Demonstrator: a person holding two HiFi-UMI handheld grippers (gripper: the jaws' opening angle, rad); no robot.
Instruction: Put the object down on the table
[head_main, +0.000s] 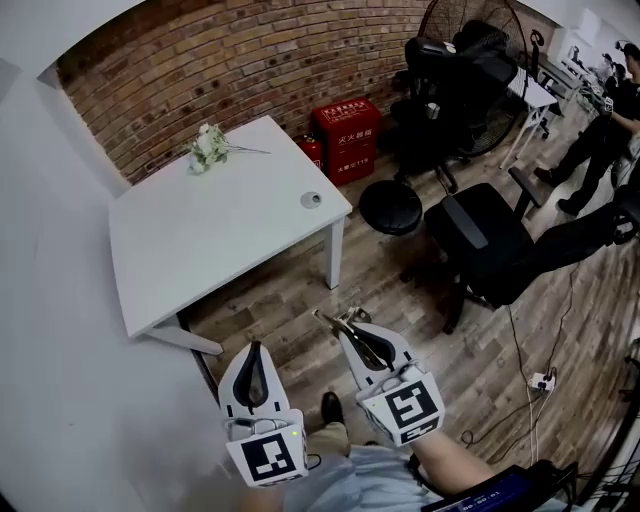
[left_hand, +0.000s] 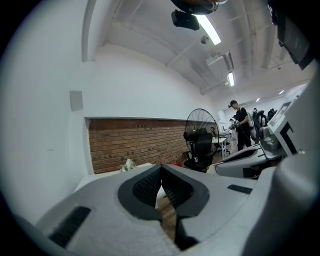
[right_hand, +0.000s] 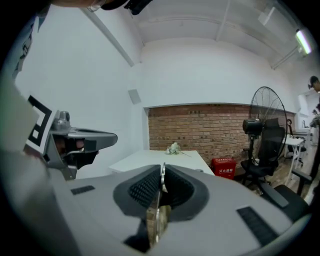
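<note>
1. Nearest us, at 6 o'clock in the head view, the left gripper (head_main: 256, 350) has its jaws pressed together with nothing between them; its own view shows the ribbed pads meeting at the tips
2. Just beside it, at its 3 o'clock, the right gripper (head_main: 343, 325) is clamped narrowly on the thin metal object (head_main: 332, 320). The object stands edge-on between the pads and pokes past the tips toward 11 o'clock. We see it in the air over the wooden floor (head_main: 290, 310), apart from the table
3. Under the grippers a dark shoe (head_main: 330, 407) stands on the planks. Toward 12 o'clock a strip of bare floor runs up to the table's near edge
4. The white table (head_main: 200, 250) lies at 11 o'clock from the grippers. Its near edge and its 3 o'clock corner leg face us, its 9 o'clock edge runs along the white wall (head_main: 50, 300), and most of the top is bare
5. On the table a small grey disc (head_main: 312, 200) sits near the 3 o'clock edge, and white flowers (head_main: 208, 148) lie at the far side by the brick wall (head_main: 250, 60)
6. At 1 to 2 o'clock a round black stool (head_main: 390, 207) and a black chair (head_main: 480, 240) crowd the floor, leaving a narrow gap of planks between the stool and the table leg
7. A red box (head_main: 347, 138) stands against the bricks just beyond the table's far corner
8. Farthest off, at 2 o'clock, we make out a large fan (head_main: 470, 40) and a standing person (head_main: 600, 130)
</note>
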